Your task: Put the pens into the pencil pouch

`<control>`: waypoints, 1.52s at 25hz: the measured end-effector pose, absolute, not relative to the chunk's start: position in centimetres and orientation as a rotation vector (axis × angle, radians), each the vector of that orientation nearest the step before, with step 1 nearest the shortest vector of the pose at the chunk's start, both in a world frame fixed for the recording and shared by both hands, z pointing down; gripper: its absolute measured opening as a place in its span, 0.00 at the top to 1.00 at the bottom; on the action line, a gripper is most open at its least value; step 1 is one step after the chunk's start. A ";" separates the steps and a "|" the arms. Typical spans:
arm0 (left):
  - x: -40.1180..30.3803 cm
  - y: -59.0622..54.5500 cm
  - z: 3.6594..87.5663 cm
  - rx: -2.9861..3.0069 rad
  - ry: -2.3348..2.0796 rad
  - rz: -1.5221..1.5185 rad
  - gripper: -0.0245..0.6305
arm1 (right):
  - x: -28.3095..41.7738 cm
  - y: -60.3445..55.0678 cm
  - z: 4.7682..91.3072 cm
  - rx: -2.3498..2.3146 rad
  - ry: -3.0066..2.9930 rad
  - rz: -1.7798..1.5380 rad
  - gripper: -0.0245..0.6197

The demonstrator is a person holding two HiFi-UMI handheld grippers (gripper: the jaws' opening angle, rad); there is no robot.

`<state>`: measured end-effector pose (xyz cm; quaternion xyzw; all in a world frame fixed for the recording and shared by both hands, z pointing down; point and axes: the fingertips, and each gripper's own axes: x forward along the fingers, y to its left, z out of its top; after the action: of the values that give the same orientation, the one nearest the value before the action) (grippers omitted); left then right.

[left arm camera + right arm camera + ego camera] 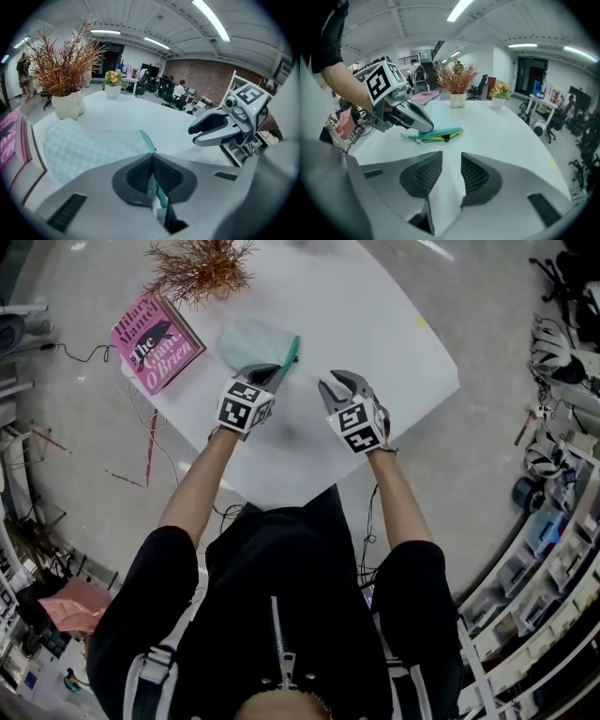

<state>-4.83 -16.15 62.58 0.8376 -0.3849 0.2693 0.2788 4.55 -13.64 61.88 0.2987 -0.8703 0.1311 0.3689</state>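
Observation:
A pale teal pencil pouch (253, 341) lies flat on the white table (375, 324). My left gripper (277, 371) is shut on its near corner, by the darker teal zipper edge; in the left gripper view a strip of teal fabric (158, 194) runs between the closed pads (140, 176). My right gripper (339, 386) hovers beside it to the right, open, with only bare table between its fingers (476, 174). In the right gripper view the pouch (436, 134) shows a yellow streak along its zipper. No loose pen is in sight.
A pink book (155, 341) lies left of the pouch at the table's edge. A dried plant in a white pot (68, 105) stands behind the pouch, with a small flower pot (112, 89) farther back. Cables hang off the table's left side (150, 442).

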 end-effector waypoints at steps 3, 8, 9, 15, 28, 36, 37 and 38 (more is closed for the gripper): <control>-4.6 -16.0 63.3 2.253 -1.056 0.760 0.93 | 5.5 -12.9 61.2 0.818 -2.236 0.359 0.77; -4.4 -15.9 62.2 2.301 -1.121 0.779 0.92 | 7.0 -11.8 59.8 0.914 -2.241 0.396 0.77; -4.4 -15.8 61.6 2.316 -1.134 0.773 0.92 | 7.2 -11.7 59.2 0.938 -2.245 0.401 0.77; -5.9 -14.6 57.2 2.407 -1.217 0.744 0.92 | 8.7 -11.7 56.0 1.188 -2.279 0.543 0.81; -11.4 -6.2 47.5 2.541 -1.302 0.537 0.93 | 6.7 -6.4 47.4 1.412 -2.366 0.406 0.95; -12.5 -2.1 41.3 2.611 -1.349 0.359 0.93 | 5.3 -1.6 41.6 1.482 -2.400 0.266 0.95; -12.6 -1.7 40.6 2.620 -1.357 0.337 0.93 | 5.0 -1.0 40.8 1.488 -2.413 0.245 0.95; -12.7 -1.4 39.8 2.630 -1.366 0.314 0.93 | 4.7 -0.5 40.0 1.491 -2.428 0.224 0.95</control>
<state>-12.66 -1.44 39.79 0.8797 -0.4568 0.1050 0.0805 4.67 -0.49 40.00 0.5166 -0.8410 0.0774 0.1413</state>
